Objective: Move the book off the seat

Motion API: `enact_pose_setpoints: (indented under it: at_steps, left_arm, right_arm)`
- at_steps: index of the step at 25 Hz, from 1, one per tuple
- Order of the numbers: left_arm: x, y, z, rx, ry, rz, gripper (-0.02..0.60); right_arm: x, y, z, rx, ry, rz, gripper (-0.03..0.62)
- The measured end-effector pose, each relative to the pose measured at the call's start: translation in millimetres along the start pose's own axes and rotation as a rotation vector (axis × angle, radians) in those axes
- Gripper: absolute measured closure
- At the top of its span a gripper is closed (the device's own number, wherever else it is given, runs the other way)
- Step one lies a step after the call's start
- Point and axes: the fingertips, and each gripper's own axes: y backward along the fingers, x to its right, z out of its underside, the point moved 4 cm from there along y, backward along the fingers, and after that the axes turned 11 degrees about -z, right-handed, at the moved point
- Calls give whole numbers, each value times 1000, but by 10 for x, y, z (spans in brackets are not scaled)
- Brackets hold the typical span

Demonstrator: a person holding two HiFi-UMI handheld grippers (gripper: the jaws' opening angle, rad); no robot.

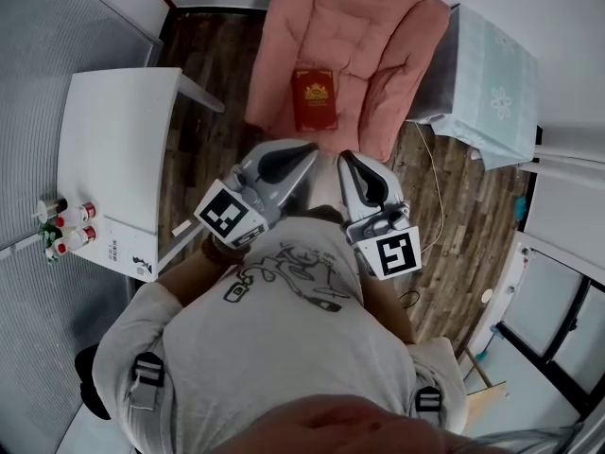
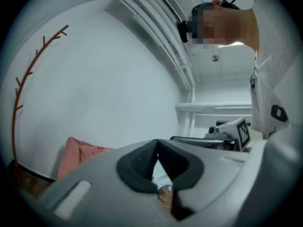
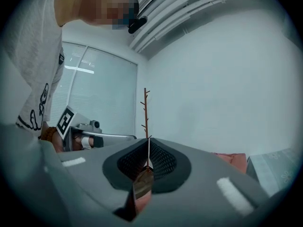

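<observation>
A dark red book (image 1: 315,99) with a gold emblem lies flat on the pink cushioned seat (image 1: 354,36) near its front edge. Both grippers are held close to the person's chest, short of the seat. My left gripper (image 1: 302,153) is shut with nothing in it, its tips pointing toward the seat's front left. My right gripper (image 1: 348,162) is also shut and empty, just right of the left one. In the left gripper view the jaws (image 2: 157,151) meet at the tips; in the right gripper view (image 3: 147,150) they are pressed together.
A white table (image 1: 118,149) stands to the left, with small bottles (image 1: 64,227) at its near corner. A pale blue cloth-covered stand (image 1: 492,83) is to the right of the seat. Dark wooden floor (image 1: 203,121) lies between. A thin branch-shaped rack (image 3: 146,112) stands by the wall.
</observation>
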Motion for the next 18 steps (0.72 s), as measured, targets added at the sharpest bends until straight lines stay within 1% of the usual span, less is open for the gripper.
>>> enact_pose_setpoints:
  at_steps: [3,8,11,18]
  left_arm:
    - [-90,-27,27,-8,8,5,578]
    - [-190,-151,104,-35,21,10,578]
    - [-252,-238,161,-50,26,4,578]
    - [-453,-581,318,-74,38,-33,578]
  right_arm:
    - [27,-84,49,-9,-15,1,577]
    - [155,-168,175,-60,-18,-22,573]
    - [279,-221,221,-59,-29,-13,570]
    - [686,-362,366,-70,-35,-38,563]
